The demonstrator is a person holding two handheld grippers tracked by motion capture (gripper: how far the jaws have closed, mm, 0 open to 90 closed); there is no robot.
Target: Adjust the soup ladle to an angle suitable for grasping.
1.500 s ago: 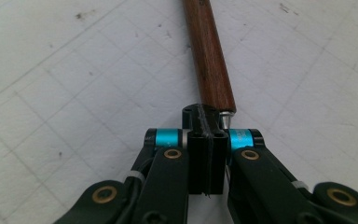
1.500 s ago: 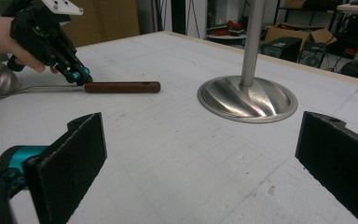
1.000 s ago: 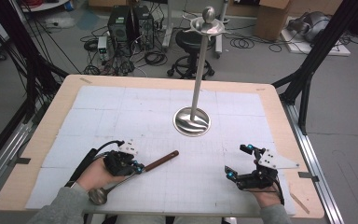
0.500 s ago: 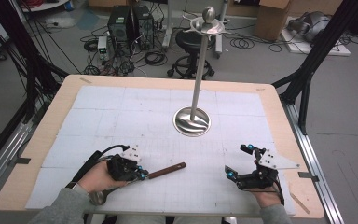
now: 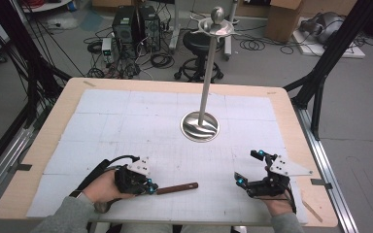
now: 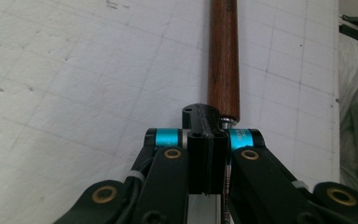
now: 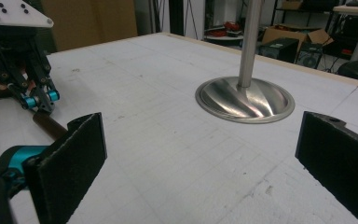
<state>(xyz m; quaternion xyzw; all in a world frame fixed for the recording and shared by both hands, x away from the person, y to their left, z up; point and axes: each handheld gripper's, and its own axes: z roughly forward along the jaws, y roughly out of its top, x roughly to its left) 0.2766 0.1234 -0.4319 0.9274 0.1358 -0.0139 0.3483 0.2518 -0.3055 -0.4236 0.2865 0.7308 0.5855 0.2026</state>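
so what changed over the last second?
The left gripper, shut on the wooden-handled utensil, swung it from a diagonal to nearly level, handle pointing toward the right gripper; its metal end is now hidden under the hand. The right gripper stayed open and put, as did the metal stand.

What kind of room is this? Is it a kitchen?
Probably a robotics lab or workshop, not a kitchen. Computer towers and loose cables sit on the floor, cardboard boxes stand behind, and the table has a black frame around it.

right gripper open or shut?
Open. In its own view the right gripper has its jaws far apart with bare table between them, holding nothing.
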